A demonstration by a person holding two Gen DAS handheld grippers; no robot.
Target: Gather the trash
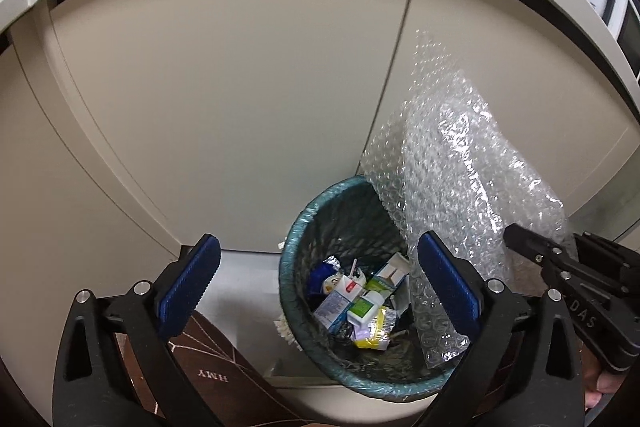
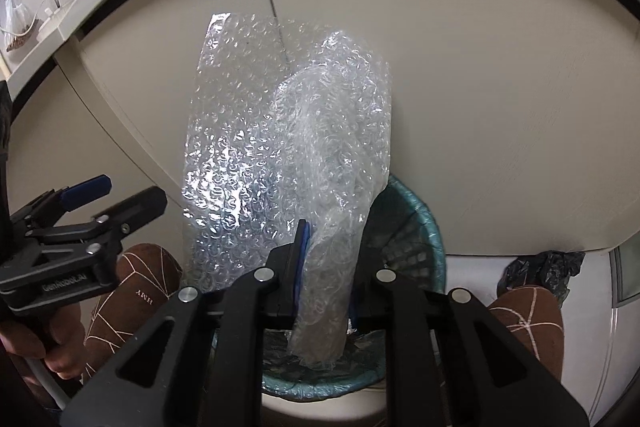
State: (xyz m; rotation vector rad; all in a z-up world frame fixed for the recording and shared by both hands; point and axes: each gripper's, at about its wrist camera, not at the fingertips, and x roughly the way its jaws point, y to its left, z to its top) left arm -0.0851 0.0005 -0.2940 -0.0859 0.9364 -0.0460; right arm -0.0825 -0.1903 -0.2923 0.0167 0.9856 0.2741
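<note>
With the right tongs (image 2: pixel 322 267) pinching the bubble wrap (image 2: pixel 288 131), lower it fully into the bin (image 1: pixel 304 227); keep the spread, empty left tongs (image 1: pixel 316 283) clear.

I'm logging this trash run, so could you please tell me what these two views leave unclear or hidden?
- Left wrist view: the teal-lined wastebasket has its near rim cut off by the left tongs; print on the small cartons is too small.
- Right wrist view: the basket's contents are hidden behind the clear bubble wrap sheet and the right tongs.
</note>
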